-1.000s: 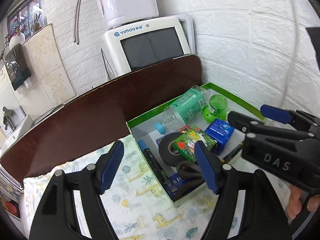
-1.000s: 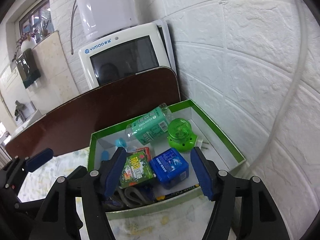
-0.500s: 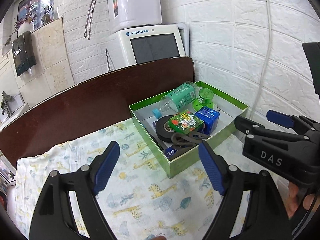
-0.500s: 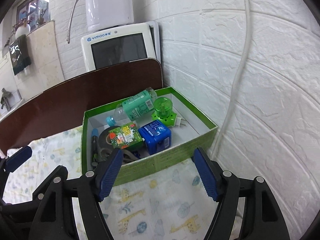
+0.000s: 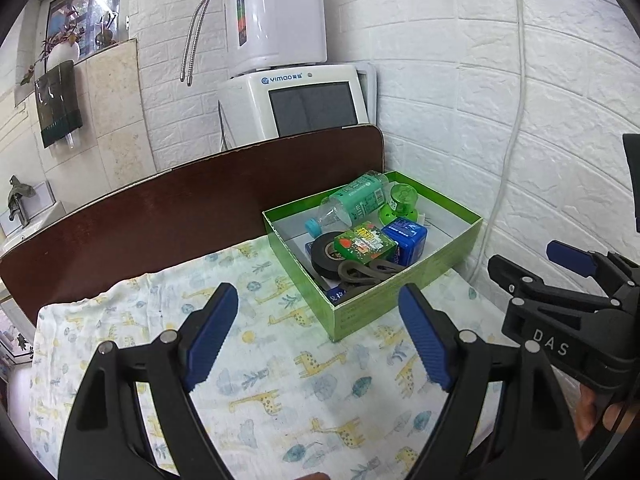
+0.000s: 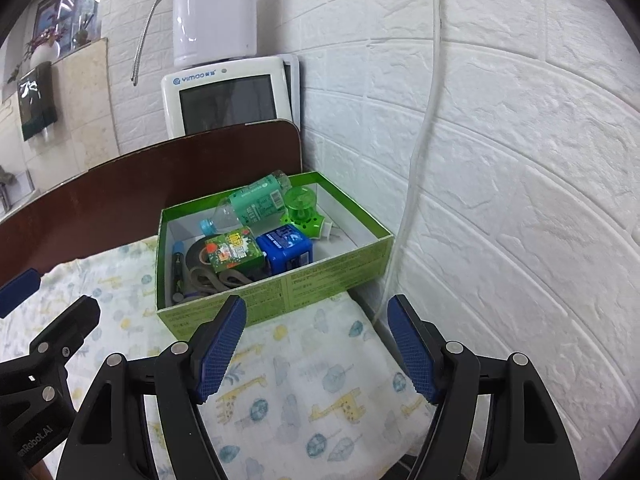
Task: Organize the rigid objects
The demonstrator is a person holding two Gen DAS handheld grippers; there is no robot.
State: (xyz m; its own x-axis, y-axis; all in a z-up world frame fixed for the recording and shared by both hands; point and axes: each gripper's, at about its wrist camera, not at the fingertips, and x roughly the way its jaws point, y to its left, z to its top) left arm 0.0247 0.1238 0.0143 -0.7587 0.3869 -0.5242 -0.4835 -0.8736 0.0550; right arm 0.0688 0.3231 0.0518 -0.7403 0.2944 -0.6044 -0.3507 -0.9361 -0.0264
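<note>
The left tongs (image 5: pixel 316 336) hang empty over the giraffe cloth (image 5: pixel 256 364) on the counter; their jaws have just been opening, with nothing between them. Past them the green box (image 5: pixel 400 296) sits in the corner, against the white wall (image 6: pixel 520 160). It holds a bottle (image 5: pixel 356 196), tape roll (image 5: pixel 326 254), green carton (image 5: pixel 364 244), blue cube (image 5: pixel 406 238) and what looks like a green plug-in (image 6: pixel 302 208). The right tongs (image 6: pixel 316 348) gape empty just before the box.
</note>
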